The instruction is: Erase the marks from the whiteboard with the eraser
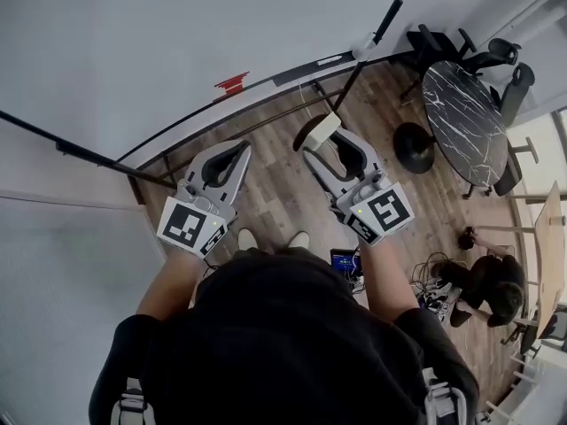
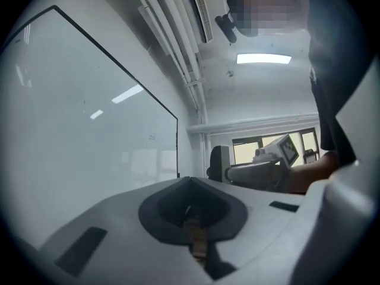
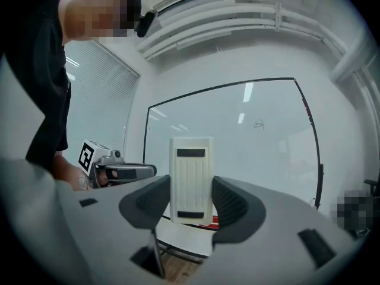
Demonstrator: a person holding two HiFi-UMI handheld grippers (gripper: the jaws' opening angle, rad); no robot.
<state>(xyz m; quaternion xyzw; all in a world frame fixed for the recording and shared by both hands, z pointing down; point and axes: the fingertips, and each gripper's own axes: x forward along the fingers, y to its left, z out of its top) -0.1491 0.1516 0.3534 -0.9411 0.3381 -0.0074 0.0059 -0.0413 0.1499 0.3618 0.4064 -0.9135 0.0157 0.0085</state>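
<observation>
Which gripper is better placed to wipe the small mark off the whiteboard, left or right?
Right. The right gripper holds the eraser in its jaws, facing the whiteboard and its small mark. The left gripper has its jaws together, with nothing between them.

No text, brand or number is legible. Square coded markers [image 1: 189, 227] sit on the left gripper [image 1: 237, 151] and right gripper [image 1: 330, 144]. The whiteboard [image 3: 237, 153] bears a scribble [image 3: 259, 124], possibly a drawing, too small to read.

Left gripper [image 2: 190, 189], jaws together, points alongside the whiteboard [image 2: 89, 129].
</observation>
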